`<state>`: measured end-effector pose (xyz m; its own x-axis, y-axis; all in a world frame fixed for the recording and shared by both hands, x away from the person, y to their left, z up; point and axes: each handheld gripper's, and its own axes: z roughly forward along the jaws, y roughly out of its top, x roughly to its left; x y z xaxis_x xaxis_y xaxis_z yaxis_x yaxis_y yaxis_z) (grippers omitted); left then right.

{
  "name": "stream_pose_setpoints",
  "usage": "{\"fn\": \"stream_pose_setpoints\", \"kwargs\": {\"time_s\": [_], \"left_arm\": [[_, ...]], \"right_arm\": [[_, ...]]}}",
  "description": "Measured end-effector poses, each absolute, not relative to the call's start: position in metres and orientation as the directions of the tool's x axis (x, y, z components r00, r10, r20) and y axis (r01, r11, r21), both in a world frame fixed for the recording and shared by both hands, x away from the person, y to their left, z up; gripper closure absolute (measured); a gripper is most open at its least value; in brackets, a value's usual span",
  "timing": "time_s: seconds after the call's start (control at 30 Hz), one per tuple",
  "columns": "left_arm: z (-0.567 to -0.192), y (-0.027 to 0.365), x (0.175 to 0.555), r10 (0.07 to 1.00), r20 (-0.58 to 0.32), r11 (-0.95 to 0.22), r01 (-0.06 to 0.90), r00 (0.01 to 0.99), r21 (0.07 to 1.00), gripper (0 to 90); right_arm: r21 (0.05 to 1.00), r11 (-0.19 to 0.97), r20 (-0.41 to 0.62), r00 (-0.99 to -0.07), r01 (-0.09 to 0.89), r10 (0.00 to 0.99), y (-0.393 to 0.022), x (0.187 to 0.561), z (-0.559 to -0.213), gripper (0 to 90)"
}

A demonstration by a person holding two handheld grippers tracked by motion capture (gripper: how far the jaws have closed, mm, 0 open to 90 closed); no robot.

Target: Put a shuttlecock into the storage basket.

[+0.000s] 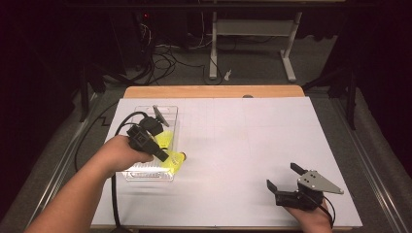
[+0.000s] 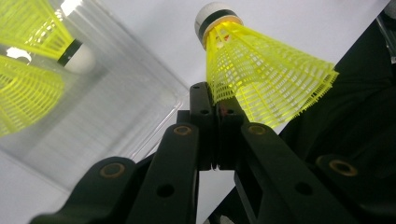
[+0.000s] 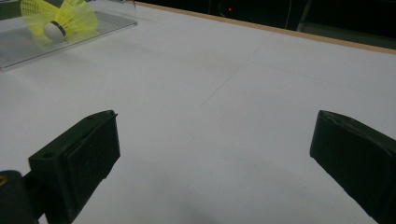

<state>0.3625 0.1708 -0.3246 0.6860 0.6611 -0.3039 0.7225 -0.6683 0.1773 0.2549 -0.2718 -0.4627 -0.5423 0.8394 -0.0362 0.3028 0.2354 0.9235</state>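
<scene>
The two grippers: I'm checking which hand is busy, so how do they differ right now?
The left gripper is shut on the skirt of a yellow shuttlecock; the right gripper stands wide open with nothing between its jaws. The left one is beside the clear tray, while the right one sits apart over bare white table, near the person. Both are black, two-jawed and hand-held.

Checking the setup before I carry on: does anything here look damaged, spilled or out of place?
Nothing stands out. The left gripper pinches a yellow shuttlecock by its skirt edge; the mesh looks intact. Another shuttlecock lies in the clear tray. The right gripper rests open on the white table.
</scene>
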Motion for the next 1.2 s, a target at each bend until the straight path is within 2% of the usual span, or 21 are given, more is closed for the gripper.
{"fn": "stream_pose_setpoints", "kwargs": {"time_s": [0.63,1.2], "left_arm": [[-0.329,0.233,0.367,0.751,-0.314,-0.553,0.814,0.58,0.179,89.0],[-0.334,0.263,0.371,0.795,-0.295,-0.51,0.847,0.53,0.148,89.0]], "right_arm": [[0.922,0.249,-0.048,-0.55,0.297,0.834,-0.269,0.254,-0.463,2.6],[0.923,0.247,-0.049,-0.548,0.294,0.835,-0.269,0.254,-0.462,2.5]]}}
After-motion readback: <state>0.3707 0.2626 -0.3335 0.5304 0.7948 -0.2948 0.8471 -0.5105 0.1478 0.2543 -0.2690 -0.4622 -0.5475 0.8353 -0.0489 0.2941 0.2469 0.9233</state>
